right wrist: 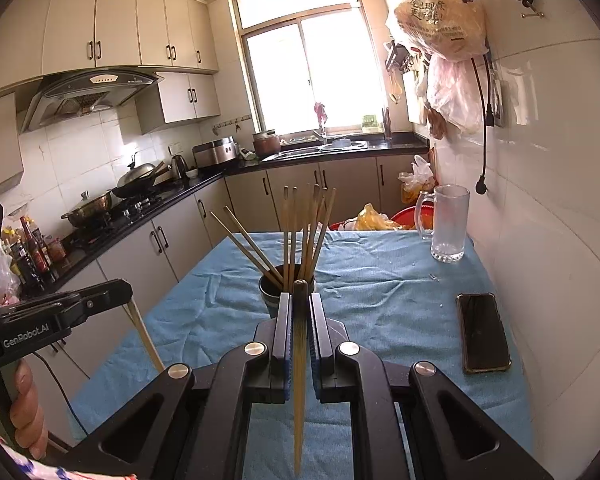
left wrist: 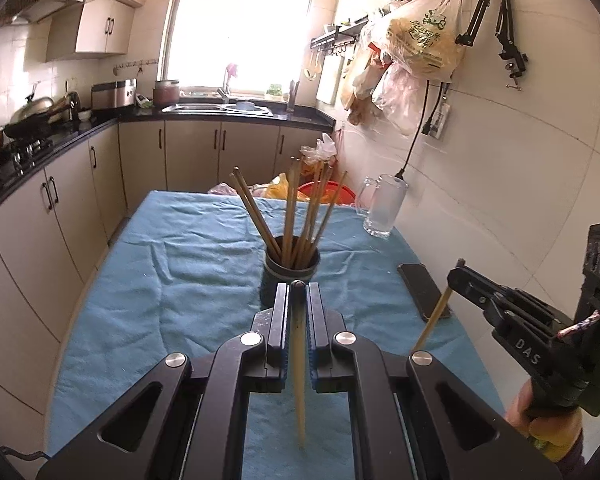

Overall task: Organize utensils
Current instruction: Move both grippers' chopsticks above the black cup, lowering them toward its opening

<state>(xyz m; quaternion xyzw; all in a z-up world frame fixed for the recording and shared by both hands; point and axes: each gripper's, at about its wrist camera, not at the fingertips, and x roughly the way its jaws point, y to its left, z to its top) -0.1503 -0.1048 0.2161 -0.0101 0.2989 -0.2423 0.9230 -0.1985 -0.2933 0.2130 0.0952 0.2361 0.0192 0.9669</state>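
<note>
On the blue cloth (left wrist: 172, 264) that covers the table, both grippers point toward a dark cup (left wrist: 291, 276) set near the middle. The left gripper (left wrist: 298, 292) is closed to a narrow slit on one chopstick (left wrist: 299, 380), which runs back between its fingers with its dark tip showing at the front; that tip sits just before the cup's near rim in the left view. The right gripper (right wrist: 300, 300) is likewise clamped on its own chopstick (right wrist: 299, 392), dark at the front end and pale toward the rear. Seen from the left camera, the right gripper (left wrist: 460, 276) hangs off to the right above the phone (left wrist: 423, 290), its chopstick slanting down from the fingers; a hand (left wrist: 540, 424) grips its handle.

Inside the cup stand about eight more chopsticks (left wrist: 300, 208), fanned out, two leaning far left.

A black phone lies flat on the cloth to the right of the cup, well apart from it. A clear glass mug (left wrist: 382, 206) stands empty at the far right corner by the tiled wall. Beyond the table's far edge sit a red basin (left wrist: 332, 192) and plastic bags. Between each gripper and the cup the cloth is bare.
</note>
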